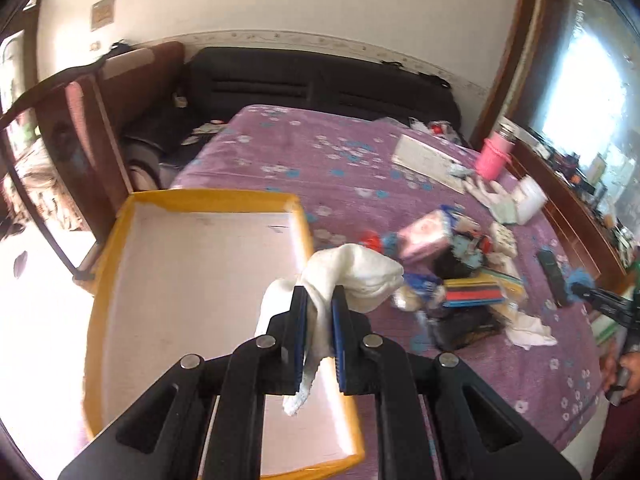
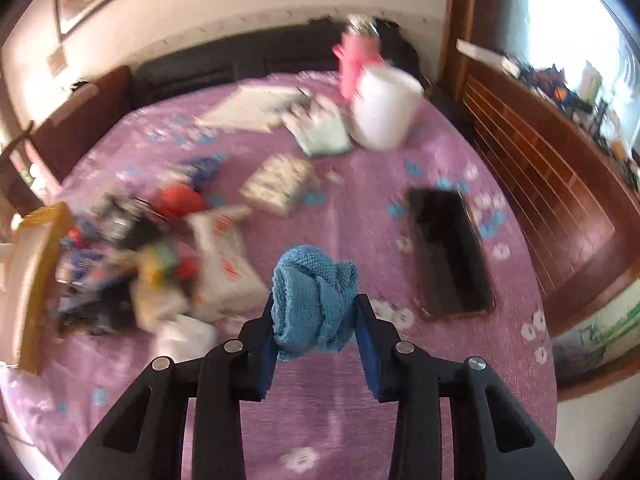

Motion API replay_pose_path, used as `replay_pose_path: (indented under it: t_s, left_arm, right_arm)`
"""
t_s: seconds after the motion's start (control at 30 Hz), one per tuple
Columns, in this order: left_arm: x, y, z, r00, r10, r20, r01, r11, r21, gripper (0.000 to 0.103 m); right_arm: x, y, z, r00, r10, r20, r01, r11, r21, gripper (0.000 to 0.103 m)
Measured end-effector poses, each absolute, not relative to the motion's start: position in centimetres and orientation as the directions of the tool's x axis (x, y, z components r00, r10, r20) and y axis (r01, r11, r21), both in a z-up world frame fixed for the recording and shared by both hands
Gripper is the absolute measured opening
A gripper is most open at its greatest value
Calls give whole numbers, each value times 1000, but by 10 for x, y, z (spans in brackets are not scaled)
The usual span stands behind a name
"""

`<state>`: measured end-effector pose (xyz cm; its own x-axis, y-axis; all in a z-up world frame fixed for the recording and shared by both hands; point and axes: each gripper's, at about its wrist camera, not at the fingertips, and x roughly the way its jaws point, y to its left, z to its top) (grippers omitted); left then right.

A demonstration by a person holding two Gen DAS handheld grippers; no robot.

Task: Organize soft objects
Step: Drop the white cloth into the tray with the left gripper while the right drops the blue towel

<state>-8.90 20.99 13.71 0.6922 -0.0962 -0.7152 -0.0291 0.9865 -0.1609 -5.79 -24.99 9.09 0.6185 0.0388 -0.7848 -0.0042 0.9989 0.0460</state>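
Observation:
My left gripper [image 1: 320, 294] is shut on a white sock [image 1: 356, 272], held above the right edge of a yellow-rimmed white tray [image 1: 200, 280] on the purple bedspread. The sock drapes over both fingers and hangs down between them. My right gripper [image 2: 316, 304] is shut on a bunched blue cloth [image 2: 312, 292], held above the bedspread [image 2: 340, 400]. The right gripper with the blue cloth also shows in the left wrist view [image 1: 580, 284] at far right. The tray's corner shows in the right wrist view [image 2: 40, 272] at far left.
A pile of mixed small items [image 1: 452, 276] lies right of the tray. A dark phone [image 2: 448, 252], a white jar [image 2: 384, 108], a pink bottle [image 2: 356, 60], a patterned packet [image 2: 280, 184] and a white board [image 1: 428, 156] lie on the bed. A wooden sideboard [image 2: 540, 168] stands to the right.

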Motion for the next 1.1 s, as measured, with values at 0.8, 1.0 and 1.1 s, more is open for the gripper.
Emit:
replay_pose_path:
  t_s: [0.8,1.0,1.1]
  left_arm:
    - [-20,302,69,650,-85,-755,-165,954,-249,58]
    - [-38,286,84,701,-136,-700,-139,937,-321,68]
    - [-44,253,88,751,-118,-650,-104,951,-292,75]
  right_arm:
    - [85,166,86,336,525,-782,-531,791,303,48]
    - [101,162,78,378,480,-792,-485,831,272,57]
    - [89,134,96,448,489,-748,-472,840,267,68]
